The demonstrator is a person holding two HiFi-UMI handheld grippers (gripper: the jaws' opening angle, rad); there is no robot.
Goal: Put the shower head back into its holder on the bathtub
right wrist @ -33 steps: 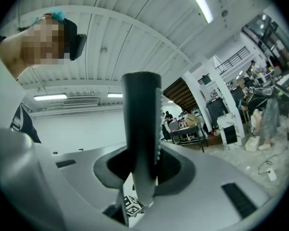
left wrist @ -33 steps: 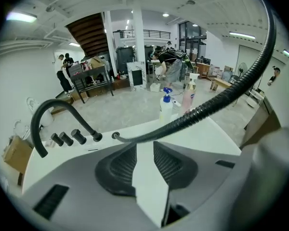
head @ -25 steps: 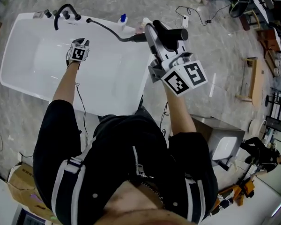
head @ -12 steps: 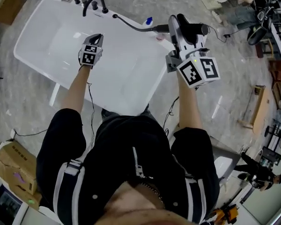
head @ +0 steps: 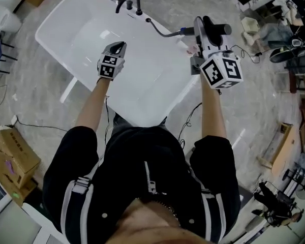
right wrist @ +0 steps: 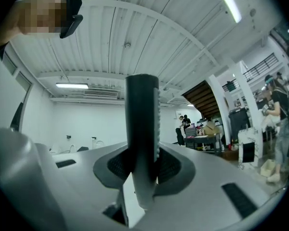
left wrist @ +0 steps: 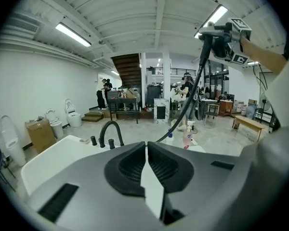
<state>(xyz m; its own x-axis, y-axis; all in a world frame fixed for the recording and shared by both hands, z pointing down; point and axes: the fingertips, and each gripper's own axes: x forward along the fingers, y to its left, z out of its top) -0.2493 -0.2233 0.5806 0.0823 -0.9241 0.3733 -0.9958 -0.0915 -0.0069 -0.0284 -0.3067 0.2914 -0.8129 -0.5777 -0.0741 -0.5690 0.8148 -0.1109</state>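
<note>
The black shower head (head: pixel 221 29) lies across my right gripper (head: pixel 206 30), which is shut on its handle (right wrist: pixel 142 143) above the right rim of the white bathtub (head: pixel 66 39). Its black hose (head: pixel 165 33) curves back to the tub's deck beside the black faucet (head: pixel 129 1). My left gripper (head: pixel 119 47) hovers over the basin, shut with nothing between its pads (left wrist: pixel 154 165). In the left gripper view the faucet (left wrist: pixel 111 131) stands ahead, and the hose (left wrist: pixel 190 100) rises to the held shower head (left wrist: pixel 221 35) at upper right. I cannot make out the holder.
Two small bottles (left wrist: pixel 188 137) stand on the tub's far rim near the hose. Cardboard boxes (head: pixel 7 156) sit on the floor at lower left, and cables trail by the tub. Toilets (left wrist: pixel 72 117), tables and people are far across the hall.
My left gripper has risen from low in the tub and closed. The right gripper keeps hold of the shower head and has shifted only a little.
</note>
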